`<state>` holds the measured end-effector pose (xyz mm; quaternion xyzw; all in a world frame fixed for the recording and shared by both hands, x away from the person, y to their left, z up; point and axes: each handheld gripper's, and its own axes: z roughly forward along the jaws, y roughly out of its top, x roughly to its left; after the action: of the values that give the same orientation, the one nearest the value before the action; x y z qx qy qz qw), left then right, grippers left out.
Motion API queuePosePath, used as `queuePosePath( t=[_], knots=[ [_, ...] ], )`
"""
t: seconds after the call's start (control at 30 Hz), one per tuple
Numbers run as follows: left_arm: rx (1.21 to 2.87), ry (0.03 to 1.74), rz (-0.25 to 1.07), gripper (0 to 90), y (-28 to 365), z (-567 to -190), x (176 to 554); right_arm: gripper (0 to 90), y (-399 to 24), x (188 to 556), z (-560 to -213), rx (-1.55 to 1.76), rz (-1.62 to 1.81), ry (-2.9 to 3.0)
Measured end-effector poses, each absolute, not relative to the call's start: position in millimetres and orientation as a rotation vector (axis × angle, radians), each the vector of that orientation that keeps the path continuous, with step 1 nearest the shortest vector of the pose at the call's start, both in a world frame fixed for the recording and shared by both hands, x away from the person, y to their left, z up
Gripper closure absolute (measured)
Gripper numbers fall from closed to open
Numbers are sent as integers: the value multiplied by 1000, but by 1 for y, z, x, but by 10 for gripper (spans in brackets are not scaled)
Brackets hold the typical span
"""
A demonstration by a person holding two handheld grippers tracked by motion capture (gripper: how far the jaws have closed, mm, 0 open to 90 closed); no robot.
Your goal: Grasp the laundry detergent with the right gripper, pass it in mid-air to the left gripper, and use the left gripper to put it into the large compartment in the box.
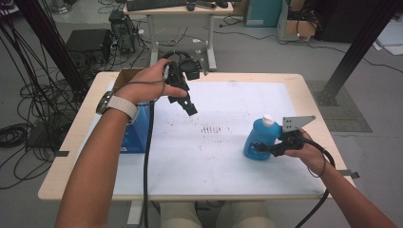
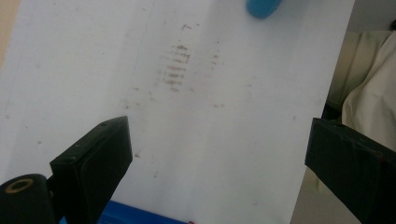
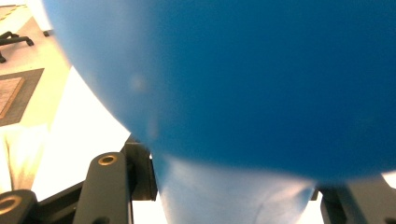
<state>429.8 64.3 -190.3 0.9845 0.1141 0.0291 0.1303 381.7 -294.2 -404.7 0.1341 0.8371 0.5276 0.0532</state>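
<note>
Gripping now: your right gripper point(image 1: 263, 148) has its fingers clamped on the blue bottle point(image 1: 259, 139), low on the body, on the side facing you.
Right fingers: pressed against the bottle's sides; in the right gripper view the blue body point(image 3: 243, 84) bulges over them and nearly covers the picture.
Bottle: upright on the white sheet, near the right edge of the worktop point(image 1: 304, 90), white cap point(image 1: 268, 119) on top.
Grey plate: the three-cornered plate point(image 1: 295, 123) on your right gripper stands just beside the cap.
Left fingers: your left gripper point(image 1: 189, 107) has its fingers point(image 2: 95, 158) spread wide apart with nothing between them; white sheet shows through the gap.
Left gripper: held in the air over the far left part of the sheet, fingers angled down and toward the middle, well apart from the bottle.
Blue box: an open carton point(image 1: 135, 128) sits at the left edge of the worktop, under your left wrist.
White sheet: it covers most of the worktop and carries a patch of dark scuff marks point(image 1: 211, 128) near the middle, between your two grippers.
</note>
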Motion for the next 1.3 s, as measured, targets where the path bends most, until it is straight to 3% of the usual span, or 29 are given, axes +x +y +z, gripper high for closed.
queuePosePath(
  t=[1.3],
  knots=[
    [2866, 344, 87, 77, 64, -190, 430, 428, -293, 381, -404, 419, 1608, 2556]
  ],
)
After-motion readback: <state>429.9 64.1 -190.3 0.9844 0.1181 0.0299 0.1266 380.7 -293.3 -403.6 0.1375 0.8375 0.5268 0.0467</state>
